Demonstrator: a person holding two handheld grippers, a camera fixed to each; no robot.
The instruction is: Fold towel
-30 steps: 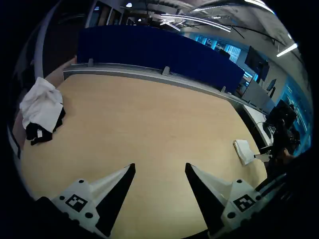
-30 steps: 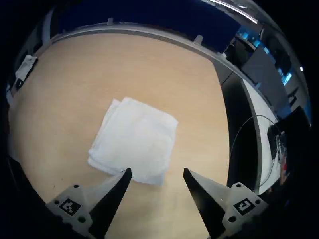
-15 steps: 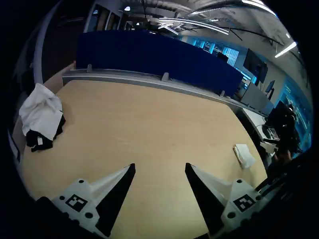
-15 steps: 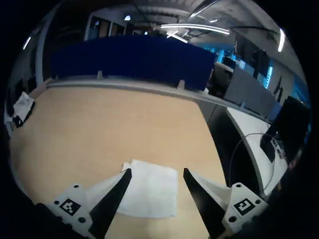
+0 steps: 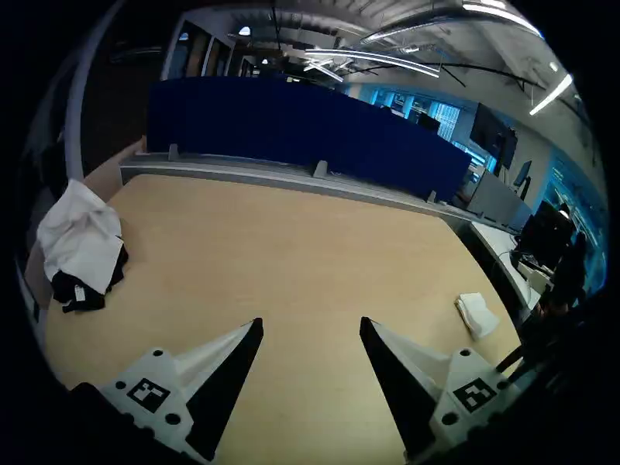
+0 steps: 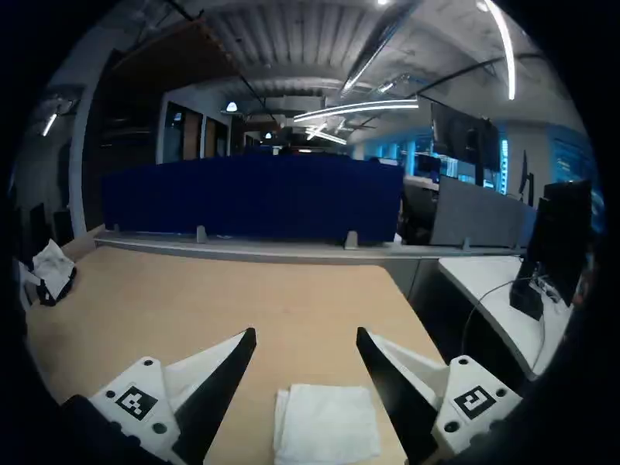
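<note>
folded white towel [image 6: 327, 424] on wooden table [image 6: 194, 310] under gaping right claw [image 6: 304, 349]; left claw [image 5: 310, 337] equally gaping, both empty

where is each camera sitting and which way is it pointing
Left gripper view: rides the left gripper over the near edge of the wooden table, facing across it to the blue partition; its two open fingers show at the bottom.
Right gripper view: rides the right gripper, nearly level, facing the partition; the folded towel lies low between its open fingers.
Shared: table, partition, the towel (far right in the left gripper view) and the cloth pile at the left.
</note>
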